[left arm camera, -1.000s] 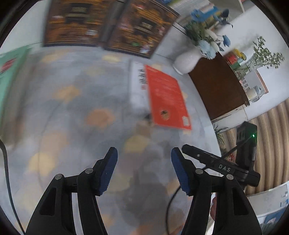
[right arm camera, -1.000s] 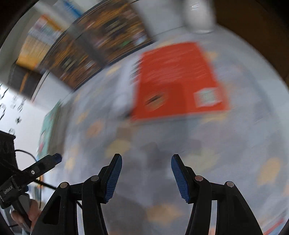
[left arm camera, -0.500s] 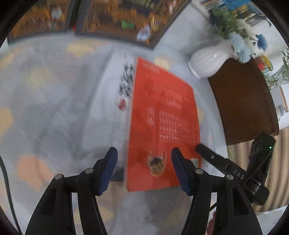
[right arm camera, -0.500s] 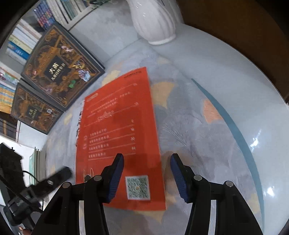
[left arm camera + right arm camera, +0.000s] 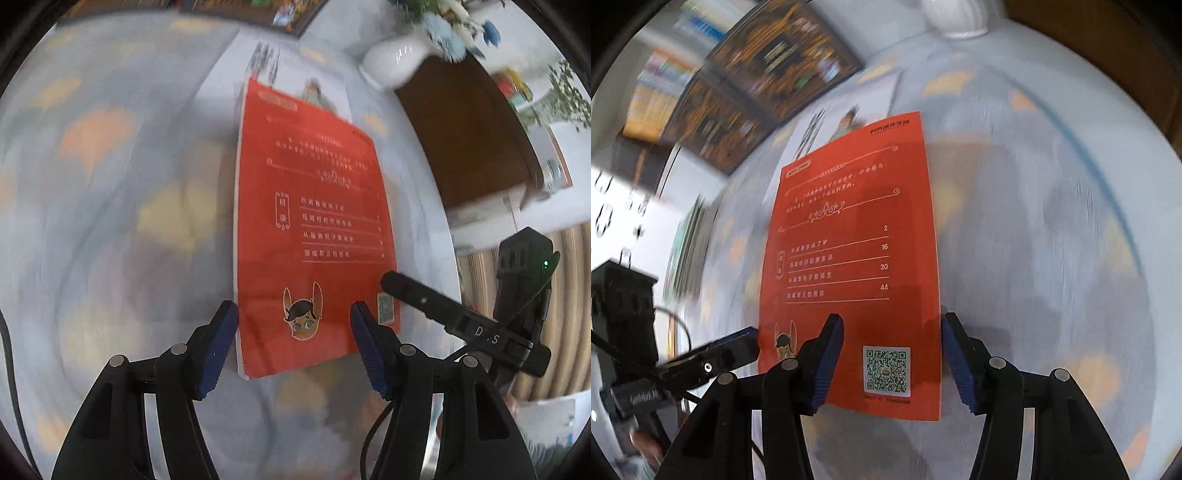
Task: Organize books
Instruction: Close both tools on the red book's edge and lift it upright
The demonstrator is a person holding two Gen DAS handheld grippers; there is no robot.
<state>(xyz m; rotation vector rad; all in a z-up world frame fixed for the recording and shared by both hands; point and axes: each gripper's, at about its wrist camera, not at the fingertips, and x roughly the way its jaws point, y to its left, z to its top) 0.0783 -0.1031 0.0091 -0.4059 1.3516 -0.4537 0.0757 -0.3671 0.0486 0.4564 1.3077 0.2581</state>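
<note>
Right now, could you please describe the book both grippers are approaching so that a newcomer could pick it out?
On the grey tablecloth with orange patches, in front of the white vase, lies the red book. It rests partly on a white book, and alone shows a cartoon face and QR code.

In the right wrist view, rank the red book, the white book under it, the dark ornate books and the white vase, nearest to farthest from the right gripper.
1. Red book, just ahead of the right gripper.
2. White book, beneath its far end.
3. Dark ornate books, upper left, and white vase, top edge: too close to call.
</note>
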